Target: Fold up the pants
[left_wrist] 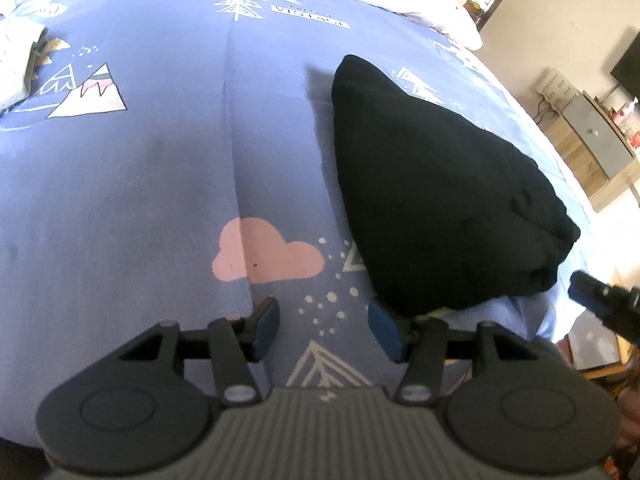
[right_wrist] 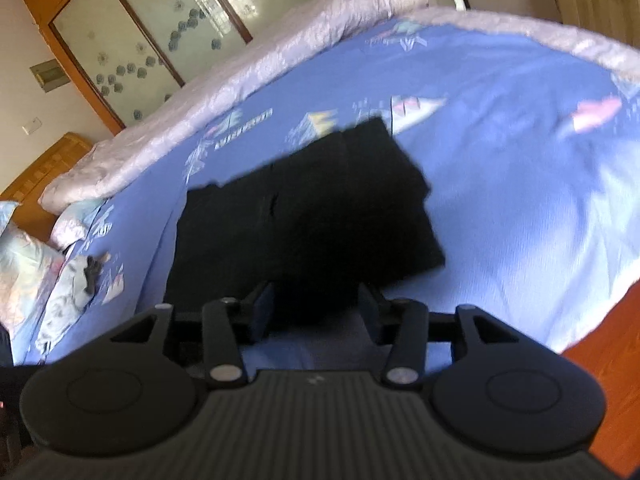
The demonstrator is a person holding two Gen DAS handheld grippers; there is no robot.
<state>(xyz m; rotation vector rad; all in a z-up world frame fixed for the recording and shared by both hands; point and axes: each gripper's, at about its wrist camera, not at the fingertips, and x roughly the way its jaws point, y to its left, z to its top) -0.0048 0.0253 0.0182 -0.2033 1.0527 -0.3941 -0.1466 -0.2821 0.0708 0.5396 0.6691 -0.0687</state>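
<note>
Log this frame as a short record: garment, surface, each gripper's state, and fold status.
garment: black pants, a compact folded bundle
surface: blue printed bedspread, pants lying near its edge
left gripper: jaws open, empty, beside the pants
right gripper: jaws open, empty, at the bundle's near edge
fold status: looks folded; neither gripper holds cloth
image quality: right wrist view blurred
</note>
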